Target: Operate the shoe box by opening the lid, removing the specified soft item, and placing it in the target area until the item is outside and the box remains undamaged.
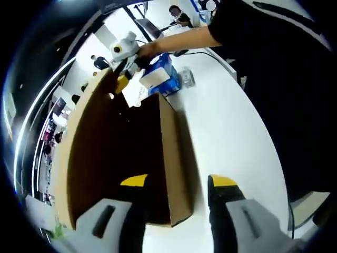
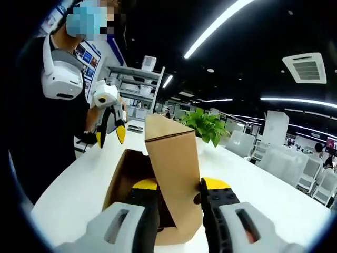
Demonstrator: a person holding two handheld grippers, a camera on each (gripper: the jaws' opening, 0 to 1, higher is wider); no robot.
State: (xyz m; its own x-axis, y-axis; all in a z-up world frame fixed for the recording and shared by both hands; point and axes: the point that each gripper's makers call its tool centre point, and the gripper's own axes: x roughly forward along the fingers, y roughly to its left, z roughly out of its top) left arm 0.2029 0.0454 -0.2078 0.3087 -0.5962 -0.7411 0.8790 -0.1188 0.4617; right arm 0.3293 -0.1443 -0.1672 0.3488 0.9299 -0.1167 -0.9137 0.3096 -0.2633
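Two grippers work the brown cardboard shoe box (image 2: 158,179) on the white bench (image 2: 68,195): right gripper (image 2: 179,185) pinches the raised lid flap (image 2: 171,158); left gripper (image 1: 179,183) straddles the near wall, parted. Soft item unseen inside.

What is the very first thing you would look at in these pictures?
The big brown cardboard box on the white table, with its lid standing open between the right gripper jaws. In the left gripper view, the box wall rises between the left gripper jaws. A green plant sits behind the box.
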